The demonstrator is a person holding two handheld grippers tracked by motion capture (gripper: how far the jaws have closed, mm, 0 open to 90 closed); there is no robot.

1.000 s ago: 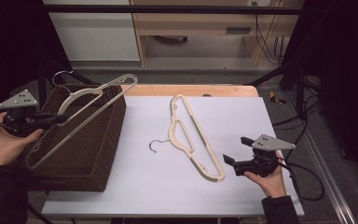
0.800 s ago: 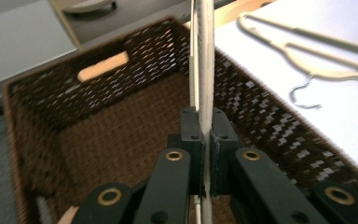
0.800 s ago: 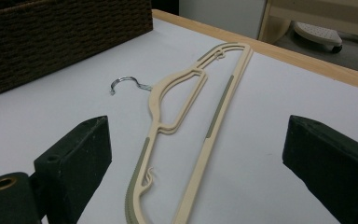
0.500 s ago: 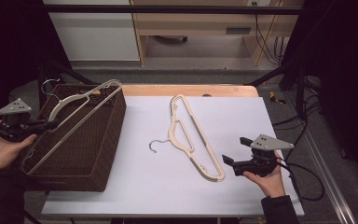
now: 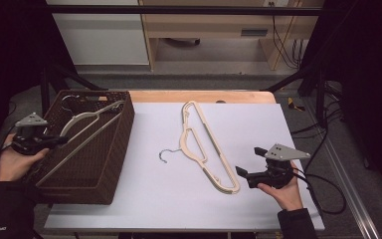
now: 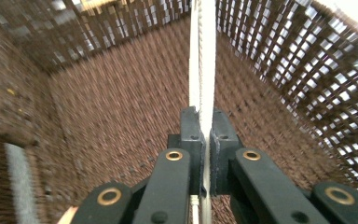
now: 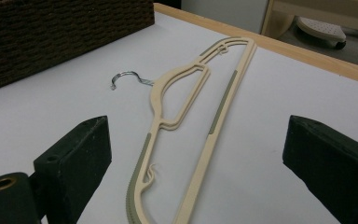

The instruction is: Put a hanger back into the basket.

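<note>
— Hanger one (image 5: 82,130), the pale one in the woven basket (image 5: 112,164): where does it sit against the jaws?

— Its straight bar runs right between the jaws of the left gripper (image 5: 54,141). In the left gripper view the bar (image 6: 202,60) rises as a thin cream strip from the two black pads, which are pressed against it on both sides, so that gripper is clamped on it. From above, the hanger leans across the basket, its hook end up near the far wall and its low end towards the near left corner, with the left hand (image 5: 12,162) just outside the basket's left wall.

— And the other hanger?

— The second hanger (image 5: 204,147) lies flat on the white table (image 5: 144,199), roughly in the middle, its metal hook (image 5: 168,154) pointing towards the basket. Its near end reaches close to the right gripper (image 5: 241,173), just beside it but apart.

— Are those jaws on it?

— No. In the right gripper view the two jaws stand wide apart with nothing between the pads, and the second hanger (image 7: 200,116) lies on the table ahead of them, its near end lined up with the gap. The right hand (image 5: 283,191) holds that gripper low over the table's near right part.
</note>
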